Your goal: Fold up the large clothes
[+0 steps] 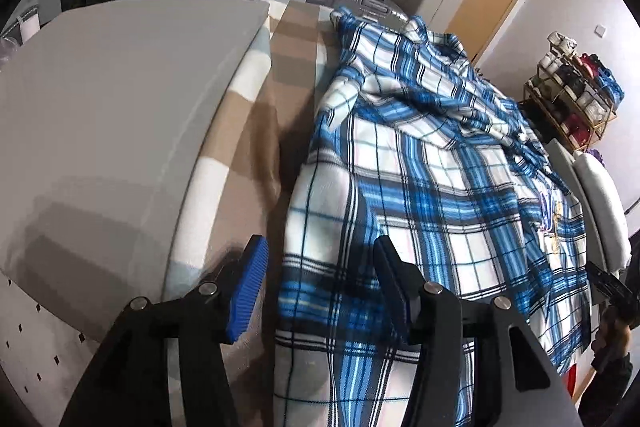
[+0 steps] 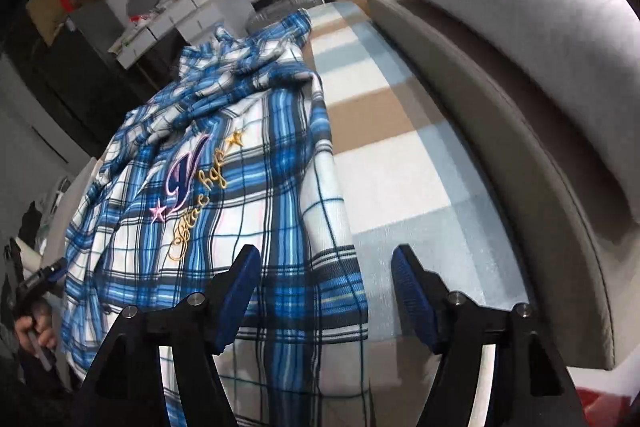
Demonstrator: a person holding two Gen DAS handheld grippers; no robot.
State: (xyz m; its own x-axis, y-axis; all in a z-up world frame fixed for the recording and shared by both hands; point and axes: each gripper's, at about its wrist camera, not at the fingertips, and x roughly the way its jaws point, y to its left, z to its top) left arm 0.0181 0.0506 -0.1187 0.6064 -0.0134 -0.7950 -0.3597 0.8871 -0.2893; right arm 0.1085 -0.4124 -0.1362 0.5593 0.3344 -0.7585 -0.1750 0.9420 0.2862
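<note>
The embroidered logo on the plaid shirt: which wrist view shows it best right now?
The right wrist view: the embroidered logo faces that camera, with its purple letter, stars and gold script clear on the plaid shirt. The left wrist view shows it only edge-on near the shirt's far side, small and unreadable.

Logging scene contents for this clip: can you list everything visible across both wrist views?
Plaid shirt: one, blue and white, spread on the bed.
Embroidered logo: one, purple and gold, on the shirt.
Blanket: one, beige, white and pale blue checks, under the shirt.
Headboard: one, grey, padded, beside the blanket.
Shelf rack: one, gold frame, against the wall.
Left gripper: open, above the shirt's near edge.
Right gripper: open, above the shirt's hem.
</note>
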